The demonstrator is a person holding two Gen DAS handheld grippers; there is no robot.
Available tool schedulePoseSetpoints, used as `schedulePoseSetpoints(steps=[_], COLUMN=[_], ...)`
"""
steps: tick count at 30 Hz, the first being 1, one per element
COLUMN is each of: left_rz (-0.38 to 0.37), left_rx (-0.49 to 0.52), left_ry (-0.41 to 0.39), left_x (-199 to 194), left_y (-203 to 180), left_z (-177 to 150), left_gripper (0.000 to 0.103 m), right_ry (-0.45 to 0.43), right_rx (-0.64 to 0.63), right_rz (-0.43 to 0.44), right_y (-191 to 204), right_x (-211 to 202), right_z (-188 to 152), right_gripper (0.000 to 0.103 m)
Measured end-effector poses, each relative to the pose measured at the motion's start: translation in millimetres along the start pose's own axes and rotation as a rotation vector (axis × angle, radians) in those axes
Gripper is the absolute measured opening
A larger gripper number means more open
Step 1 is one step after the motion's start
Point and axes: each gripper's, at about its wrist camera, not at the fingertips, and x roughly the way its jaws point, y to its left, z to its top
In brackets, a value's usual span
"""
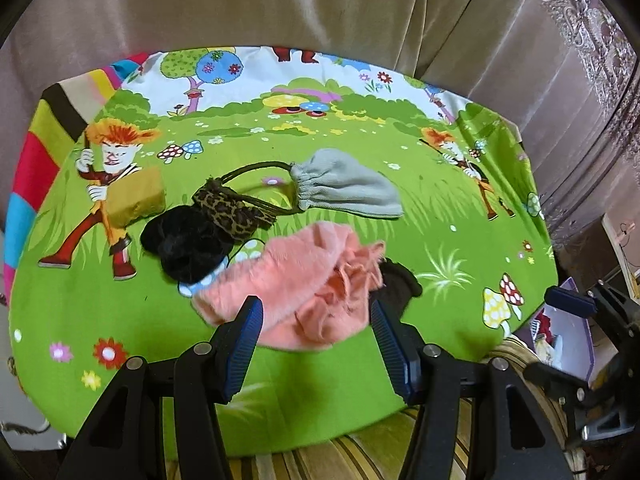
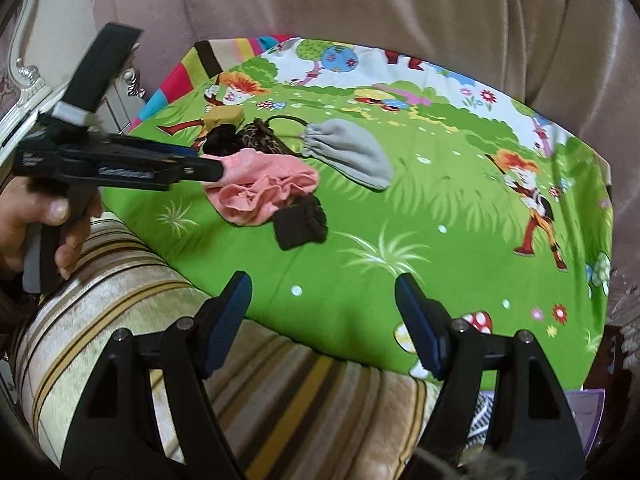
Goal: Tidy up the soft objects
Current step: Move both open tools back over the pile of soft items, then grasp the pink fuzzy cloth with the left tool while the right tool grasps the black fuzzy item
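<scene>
A bright green cartoon-print cloth (image 1: 120, 320) covers the work surface, with beige cushions (image 1: 240, 0) behind it and a striped cushion (image 2: 120, 300) at the near edge. The soft objects lie bunched in 1 loose cluster near the cloth's middle. Largest is the pink fuzzy cloth (image 1: 296, 280), crumpled nearest the tools; behind it lies the grey drawstring pouch (image 1: 344, 188), its cord looping toward the leopard-print piece (image 1: 236, 212). A black fluffy item (image 1: 184, 248) touches the pink cloth's left side, a tan block (image 1: 136, 196) sits just beyond that, and a small dark brown knit piece (image 2: 300, 224) is tucked against the pink cloth's right edge.

The left gripper (image 1: 316, 320) hangs over the pink cloth, jaws parted about halfway, gripping nothing. The right gripper (image 2: 324, 304) stands wider apart over bare cloth, also empty.

Likely trouble: the items overlap, so closing on the pink cloth could drag the brown piece or black fluff along, and the pouch cord may snag the leopard piece
</scene>
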Motion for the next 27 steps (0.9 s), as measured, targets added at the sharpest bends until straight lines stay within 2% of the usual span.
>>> schedulePoseSetpoints(steps=[11, 15, 16, 18, 19, 21, 27], left_rz=[0.057, 0.010, 0.004, -0.010, -0.019, -0.043, -0.145], left_rx=[0.029, 0.014, 0.017, 0.013, -0.001, -0.026, -0.126], left_ry=[0.065, 0.083, 0.089, 0.102, 0.098, 0.087, 0.052], left_x=[54.4, 69.4, 72.9, 78.0, 77.2, 73.8, 55.4], left_y=[9.3, 17.2, 18.3, 20.3, 23.4, 28.5, 45.7], left_z=[23.1, 23.8, 22.6, 19.7, 18.5, 18.0, 9.2], left_gripper=[0.061, 0.059, 0.056, 0.039, 0.036, 0.023, 0.016], right_ry=[0.037, 0.060, 0.065, 0.080, 0.087, 0.100, 0.138], right_rx=[-0.028, -0.014, -0.009, 0.007, 0.012, 0.019, 0.030], right_rz=[0.047, 0.055, 0.057, 0.063, 0.065, 0.065, 0.068], right_y=[15.2, 13.6, 13.0, 11.8, 11.3, 10.5, 13.6], right_x=[37.8, 53.5, 56.5, 64.6, 68.4, 75.4, 97.5], right_z=[20.7, 26.7, 27.5, 29.9, 31.4, 34.1, 41.7], right_gripper=[0.078, 0.078, 0.078, 0.078, 0.078, 0.078, 0.079])
